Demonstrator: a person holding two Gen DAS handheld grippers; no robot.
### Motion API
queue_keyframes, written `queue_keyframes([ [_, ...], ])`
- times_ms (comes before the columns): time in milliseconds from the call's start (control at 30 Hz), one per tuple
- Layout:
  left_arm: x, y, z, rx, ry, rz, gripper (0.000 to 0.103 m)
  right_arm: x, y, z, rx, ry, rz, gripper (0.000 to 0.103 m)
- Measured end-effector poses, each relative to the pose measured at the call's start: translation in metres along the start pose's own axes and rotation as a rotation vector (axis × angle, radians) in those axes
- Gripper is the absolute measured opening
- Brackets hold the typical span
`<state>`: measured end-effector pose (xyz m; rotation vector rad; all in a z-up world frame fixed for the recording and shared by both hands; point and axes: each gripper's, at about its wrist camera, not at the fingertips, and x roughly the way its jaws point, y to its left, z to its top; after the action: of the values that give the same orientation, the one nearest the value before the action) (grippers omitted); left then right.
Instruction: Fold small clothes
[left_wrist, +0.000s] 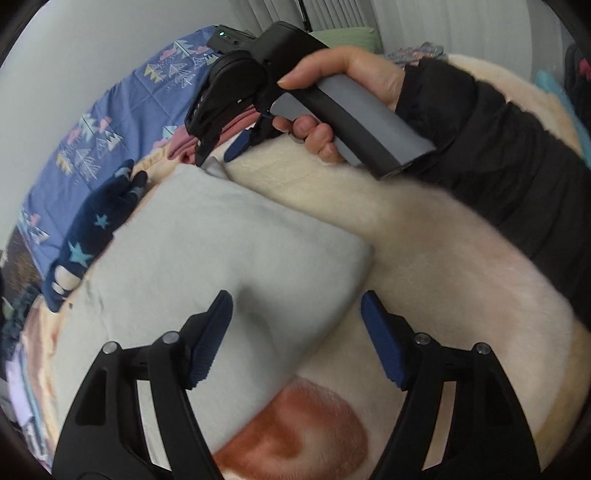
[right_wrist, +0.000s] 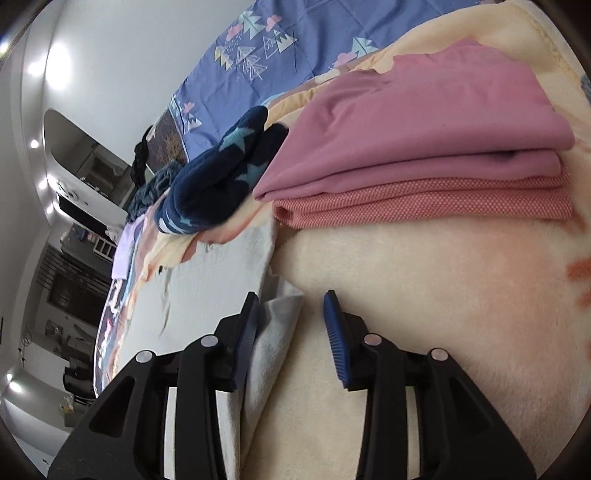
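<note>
Cream blanket (left_wrist: 424, 258) | left tool (left_wrist: 297, 332) wide open | right tool (right_wrist: 291, 328) open over grey cloth (right_wrist: 273, 332) corner

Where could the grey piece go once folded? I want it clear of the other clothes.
Bare cream blanket lies right of the grey cloth, below the sleeve. Crowded: the pink stack and the navy star garment beyond it.

bedding under the work
cream fleece blanket (right_wrist: 424, 280) with orange patches; blue tree-print sheet (left_wrist: 122, 110) beyond; green pillow (left_wrist: 347, 37) behind.
</note>
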<state>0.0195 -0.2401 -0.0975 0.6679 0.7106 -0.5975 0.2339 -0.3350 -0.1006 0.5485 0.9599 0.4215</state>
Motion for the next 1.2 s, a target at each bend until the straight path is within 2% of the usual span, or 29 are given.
queue_keyframes([
  [200,0.005,-0.011,0.013,0.020,-0.005,0.090,0.074,0.001,-0.004,0.001,0.026,0.049,0.016,0.038],
  [367,0.006,-0.010,0.018,0.009,-0.002,0.103,0.072,0.003,-0.003,0.001,0.019,0.062,0.011,0.038],
  [467,0.004,-0.007,0.023,-0.027,-0.005,0.080,0.055,0.003,-0.003,0.000,0.020,0.068,0.011,0.038],
  [533,0.000,-0.007,0.025,-0.038,-0.010,0.054,0.026,0.004,-0.003,0.000,0.017,0.082,0.014,0.039],
  [567,-0.003,-0.008,0.025,-0.045,-0.017,0.057,0.022,0.003,-0.003,0.000,0.017,0.090,0.020,0.039],
  [600,-0.008,-0.003,0.025,-0.068,-0.030,0.053,0.011,0.003,-0.004,0.000,0.018,0.098,0.028,0.039],
  [700,-0.023,0.013,0.023,-0.161,-0.063,0.029,0.007,0.001,-0.006,0.001,0.018,0.124,0.053,0.039],
  [800,-0.035,0.029,0.024,-0.232,-0.082,-0.051,0.003,0.003,-0.005,-0.001,0.025,0.169,0.110,0.046],
  [900,-0.036,0.027,0.025,-0.224,-0.090,-0.064,0.003,0.010,0.001,-0.005,0.007,0.212,0.122,0.052],
  [967,-0.032,0.023,0.023,-0.215,-0.083,-0.070,0.003,0.012,0.002,-0.005,0.021,0.193,0.124,0.052],
  [1000,-0.030,0.022,0.023,-0.214,-0.079,-0.075,0.003,0.012,0.000,-0.004,0.043,0.167,0.137,0.043],
  [1033,-0.029,0.021,0.022,-0.217,-0.075,-0.084,0.003,0.011,-0.001,-0.004,0.059,0.142,0.147,0.007],
  [1067,-0.028,0.021,0.021,-0.221,-0.075,-0.093,0.002,0.012,-0.003,-0.004,0.072,0.127,0.156,0.003],
  [1200,-0.027,0.018,0.019,-0.205,-0.081,-0.127,0.002,0.001,0.000,-0.002,0.094,0.056,0.204,0.003],
])
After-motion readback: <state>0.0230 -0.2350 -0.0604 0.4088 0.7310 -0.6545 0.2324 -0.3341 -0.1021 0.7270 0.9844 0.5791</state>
